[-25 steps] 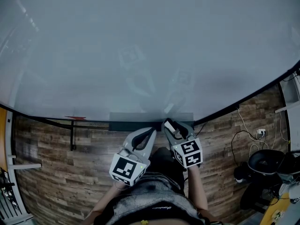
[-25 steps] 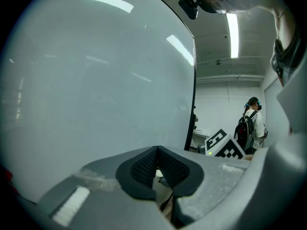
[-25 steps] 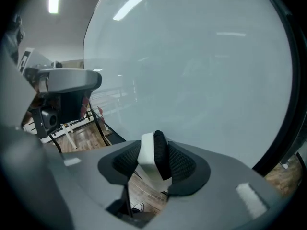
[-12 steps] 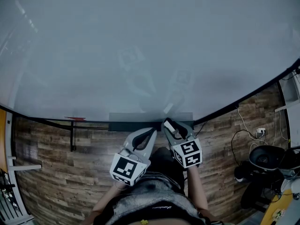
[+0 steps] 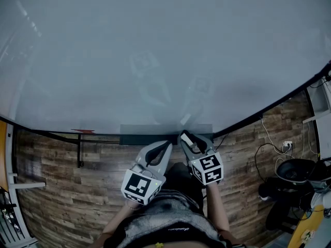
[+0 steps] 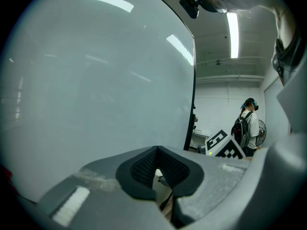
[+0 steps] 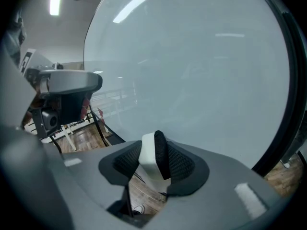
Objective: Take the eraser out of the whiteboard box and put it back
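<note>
Half done, we judge: our right gripper point(image 5: 186, 137) clamps the eraser point(image 7: 150, 158) beside the whiteboard box point(image 5: 135, 138). Left gripper point(image 6: 157, 151) closed, empty; return pending.

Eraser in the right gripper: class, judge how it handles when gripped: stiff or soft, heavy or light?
Probably light: the eraser is small between the right gripper's fingers. Its white shell looks rigid; the black felt side likely gives.

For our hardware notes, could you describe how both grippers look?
Both the left gripper and right gripper are pale grey plastic, with black textured pads on the fingers. Each carries a white cube with black square markers. The person wears a grey top.
</note>
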